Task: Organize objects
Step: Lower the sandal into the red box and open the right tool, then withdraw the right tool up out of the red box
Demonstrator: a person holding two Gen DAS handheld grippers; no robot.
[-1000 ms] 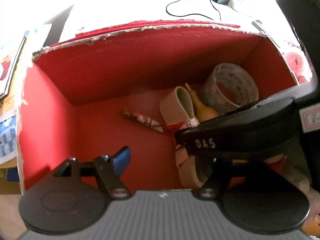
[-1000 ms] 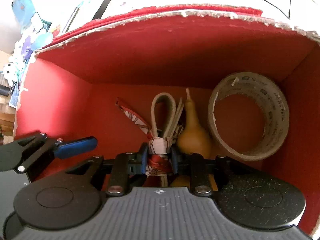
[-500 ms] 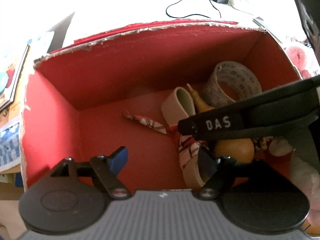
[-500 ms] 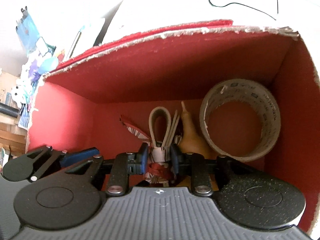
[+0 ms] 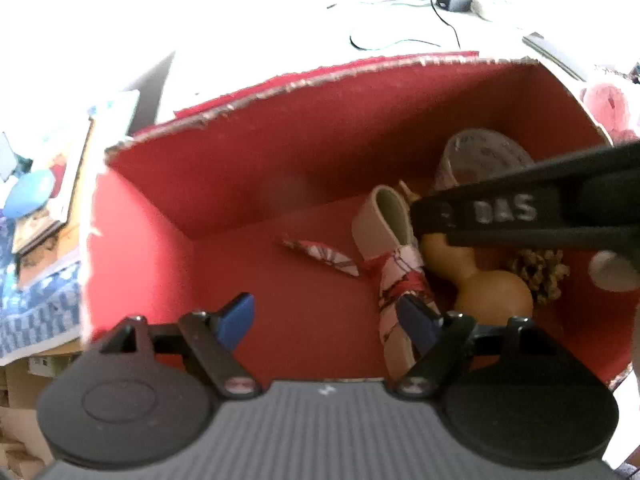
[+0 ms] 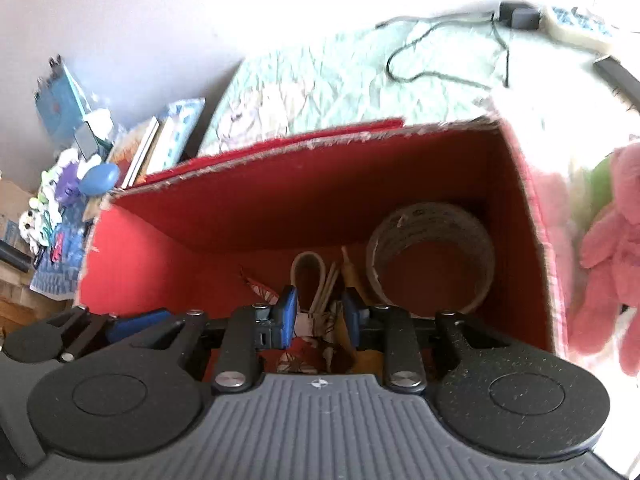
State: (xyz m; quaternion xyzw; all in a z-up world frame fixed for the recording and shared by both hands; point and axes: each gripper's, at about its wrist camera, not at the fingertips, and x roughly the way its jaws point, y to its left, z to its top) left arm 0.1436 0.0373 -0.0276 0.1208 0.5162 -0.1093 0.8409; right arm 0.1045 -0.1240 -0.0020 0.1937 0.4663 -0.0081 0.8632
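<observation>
Pale green quilted bedspread [image 6: 320, 80] out back, black cable [image 6: 420, 76] looped across it, books [image 6: 160, 144] stacked off to the left.

Right gripper [image 6: 319, 314] hanging over the open red box [image 6: 320, 208], blue pads close together. Cloth-wrapped strap bundle [image 6: 310, 292] showing right in the gap between them, but honestly can't tell if pinched or just sitting below. Straight ahead of that claw, bundle's loop end pointing at the far wall. Just right of the loop, gourd [image 6: 348, 270] with its neck poking up. Further right, tape roll [image 6: 430, 216] standing on edge in the far right corner. Outside the box on that side, pink plush toy [image 6: 608, 248].

Left gripper [image 5: 326, 320] spread wide, nothing between the pads, hovering over bare red floor on the box's left half. Bundle's near end just beside its right pad. Ahead and slightly right, patterned folded scrap [image 5: 320, 252] lying flat, touching the bundle. Beyond the gourd, right of this claw, pine cone [image 5: 540, 272] by the right wall.
</observation>
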